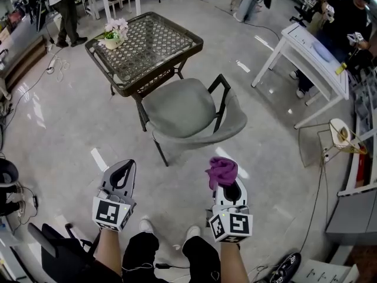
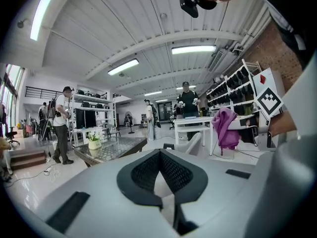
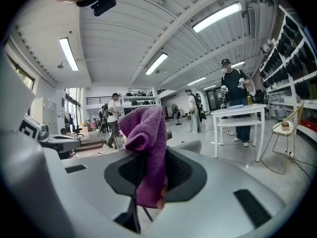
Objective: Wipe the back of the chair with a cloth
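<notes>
Left gripper (image 1: 125, 170): held low at the person's left and pointing toward the chair. Its jaws seem drawn fully together, with nothing between them.
Right gripper (image 1: 227, 183): level with the left one and well apart from it. Its jaws are closed on the cloth.
Cloth (image 1: 222, 171): purple and bunched. It is pinched by its lower part, and the rest stands up past the jaw tips and flops over.
Chair (image 1: 179, 108): grey padded seat on a dark frame, standing ahead of both grippers. Its curved back is turned toward the person, and neither gripper touches it.
Patio table (image 1: 144, 46): dark frame with a lattice-patterned top, just beyond the chair.
Flower pot (image 1: 113, 35): pale pink blooms, on the table's far left corner.
White table (image 1: 312, 55): off to the right, well apart from the chair.
Floor (image 1: 65, 122): glossy grey.
</notes>
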The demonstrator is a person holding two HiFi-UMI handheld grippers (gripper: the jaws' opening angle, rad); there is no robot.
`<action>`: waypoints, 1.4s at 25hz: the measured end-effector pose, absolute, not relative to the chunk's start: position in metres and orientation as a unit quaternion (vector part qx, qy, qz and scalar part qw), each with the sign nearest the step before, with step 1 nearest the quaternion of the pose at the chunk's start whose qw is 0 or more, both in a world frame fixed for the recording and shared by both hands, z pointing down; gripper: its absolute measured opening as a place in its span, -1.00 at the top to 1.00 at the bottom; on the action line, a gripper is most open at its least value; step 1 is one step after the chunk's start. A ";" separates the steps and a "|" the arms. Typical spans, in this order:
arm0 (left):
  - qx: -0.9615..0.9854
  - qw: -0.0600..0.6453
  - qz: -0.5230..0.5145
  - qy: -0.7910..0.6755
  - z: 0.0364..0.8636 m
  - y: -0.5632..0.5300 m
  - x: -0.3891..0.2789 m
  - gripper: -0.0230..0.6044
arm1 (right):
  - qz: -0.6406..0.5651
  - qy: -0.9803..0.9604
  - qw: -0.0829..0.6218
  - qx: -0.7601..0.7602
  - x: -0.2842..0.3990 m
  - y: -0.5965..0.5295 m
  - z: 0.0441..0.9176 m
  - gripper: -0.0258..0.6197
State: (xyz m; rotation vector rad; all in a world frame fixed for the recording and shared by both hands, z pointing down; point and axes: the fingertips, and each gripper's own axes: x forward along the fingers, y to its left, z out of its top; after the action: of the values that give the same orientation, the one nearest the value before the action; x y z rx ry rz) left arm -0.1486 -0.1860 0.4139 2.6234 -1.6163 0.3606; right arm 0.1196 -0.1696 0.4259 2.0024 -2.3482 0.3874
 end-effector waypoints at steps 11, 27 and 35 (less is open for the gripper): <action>0.845 -0.004 0.116 -0.521 0.331 -0.176 -0.149 0.90 | 0.126 -0.753 0.010 0.646 0.120 -0.156 0.349 0.62; 0.836 -0.030 0.086 -0.542 0.223 -0.178 -0.180 0.90 | 0.118 -0.764 0.013 0.634 0.108 -0.155 0.251 0.62; 0.827 -0.030 0.070 -0.557 0.193 -0.175 -0.189 0.90 | 0.110 -0.766 0.010 0.633 0.104 -0.157 0.226 0.63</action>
State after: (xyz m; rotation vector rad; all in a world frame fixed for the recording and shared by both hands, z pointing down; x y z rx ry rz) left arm -0.1887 -0.1745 0.1934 2.6497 -1.7824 0.2237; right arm 0.1044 -0.1572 0.2259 1.9760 -2.3927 0.3445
